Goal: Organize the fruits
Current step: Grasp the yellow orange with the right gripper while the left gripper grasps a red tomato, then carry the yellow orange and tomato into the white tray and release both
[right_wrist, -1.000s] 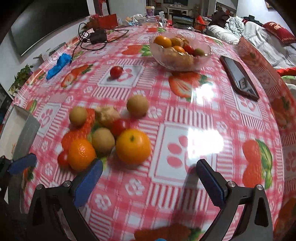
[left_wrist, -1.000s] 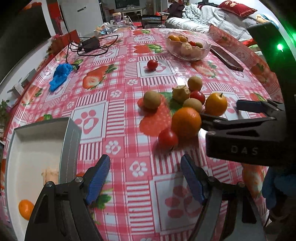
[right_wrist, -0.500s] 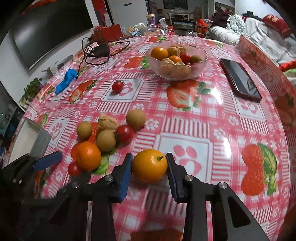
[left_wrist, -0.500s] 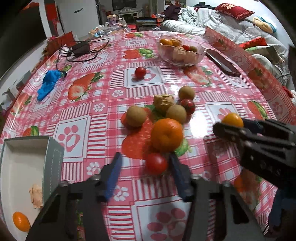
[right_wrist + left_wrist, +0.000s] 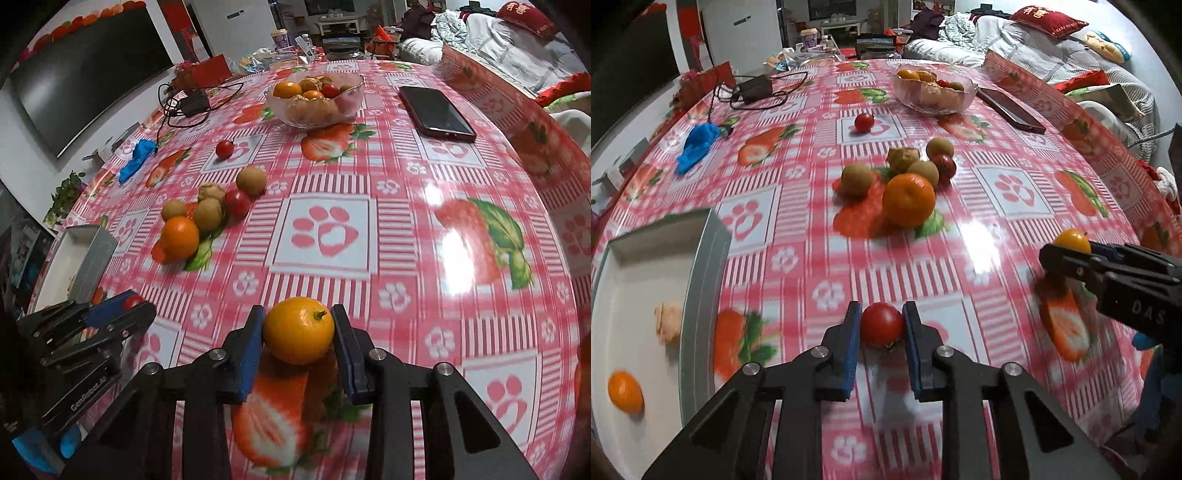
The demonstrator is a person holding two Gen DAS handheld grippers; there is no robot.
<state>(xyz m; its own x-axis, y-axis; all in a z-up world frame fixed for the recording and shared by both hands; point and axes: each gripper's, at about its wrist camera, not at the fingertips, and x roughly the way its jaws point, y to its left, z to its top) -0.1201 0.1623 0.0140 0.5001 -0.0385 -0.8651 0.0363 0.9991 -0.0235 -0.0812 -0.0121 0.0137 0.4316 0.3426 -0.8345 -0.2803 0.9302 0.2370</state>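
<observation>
Pink checked counter (image 5: 1015, 229): left gripper (image 5: 882, 326) pinches a tomato (image 5: 882, 325), white box (image 5: 701, 258) at its 10 o'clock; right gripper (image 5: 298, 332) pinches a yellow fruit (image 5: 298, 330), glass bowl (image 5: 351, 99) at 12.

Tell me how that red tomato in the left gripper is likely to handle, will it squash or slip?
The red tomato looks smooth and glossy, so it may slip between the blue pads of the left gripper. It is probably soft, so a hard squeeze could bruise it. Being round, it would likely roll on the slick tablecloth if dropped.

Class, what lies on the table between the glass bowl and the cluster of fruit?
One small tomato, alone between bowl and cluster; right wrist view.
</observation>
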